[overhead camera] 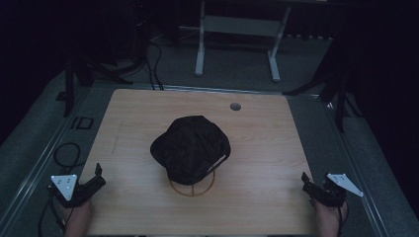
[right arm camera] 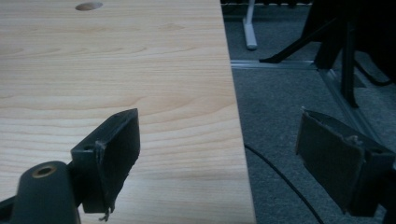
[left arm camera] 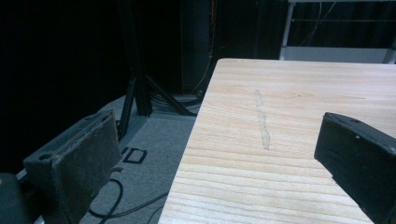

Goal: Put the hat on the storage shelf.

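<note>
Evidently nothing has begun: the black cap sits untouched on its wire stand mid-tabletop toward the near edge, while the left gripper and right gripper hover wide-jawed, empty, at the near corners.

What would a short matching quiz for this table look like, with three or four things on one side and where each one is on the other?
Things:
1. black cap
2. round hole
3. left gripper
4. right gripper

Places:
A. table's near right edge
B. middle, on a wire stand
C. far side of the tabletop
D. table's near left edge

Pairs: 1-B, 2-C, 3-D, 4-A
</note>
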A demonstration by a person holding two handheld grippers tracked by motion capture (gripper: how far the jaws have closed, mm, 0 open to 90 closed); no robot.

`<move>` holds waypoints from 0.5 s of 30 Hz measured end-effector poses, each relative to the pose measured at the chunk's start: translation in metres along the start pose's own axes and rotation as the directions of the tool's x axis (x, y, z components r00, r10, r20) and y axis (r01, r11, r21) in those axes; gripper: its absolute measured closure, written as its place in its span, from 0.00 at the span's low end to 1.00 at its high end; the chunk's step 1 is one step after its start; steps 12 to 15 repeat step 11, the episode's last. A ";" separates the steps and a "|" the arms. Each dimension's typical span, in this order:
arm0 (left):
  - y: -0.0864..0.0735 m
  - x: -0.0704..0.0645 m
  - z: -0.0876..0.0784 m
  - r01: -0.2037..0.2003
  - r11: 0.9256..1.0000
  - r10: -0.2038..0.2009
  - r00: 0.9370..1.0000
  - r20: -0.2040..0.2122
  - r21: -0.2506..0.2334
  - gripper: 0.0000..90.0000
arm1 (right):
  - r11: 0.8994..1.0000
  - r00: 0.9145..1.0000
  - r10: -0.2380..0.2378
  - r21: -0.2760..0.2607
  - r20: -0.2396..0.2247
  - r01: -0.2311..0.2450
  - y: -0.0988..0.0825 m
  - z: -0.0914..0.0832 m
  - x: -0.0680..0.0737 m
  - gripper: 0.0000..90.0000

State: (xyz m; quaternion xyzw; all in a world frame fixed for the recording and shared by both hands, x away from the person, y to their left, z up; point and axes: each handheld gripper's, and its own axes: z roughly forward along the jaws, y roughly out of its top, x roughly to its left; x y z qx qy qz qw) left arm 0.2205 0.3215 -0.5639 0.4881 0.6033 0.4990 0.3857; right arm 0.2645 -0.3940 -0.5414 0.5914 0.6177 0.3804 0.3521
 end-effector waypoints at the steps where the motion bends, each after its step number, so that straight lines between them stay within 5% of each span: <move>1: 0.000 0.000 0.000 0.001 1.000 -0.001 1.000 0.000 0.000 0.01 | 1.000 1.000 0.002 0.002 0.000 -0.002 -0.001 0.000 0.000 0.16; 15: 0.000 0.000 0.000 0.003 1.000 -0.003 1.000 0.000 0.002 0.01 | 1.000 1.000 -0.001 0.018 -0.004 0.001 -0.003 0.004 -0.001 0.16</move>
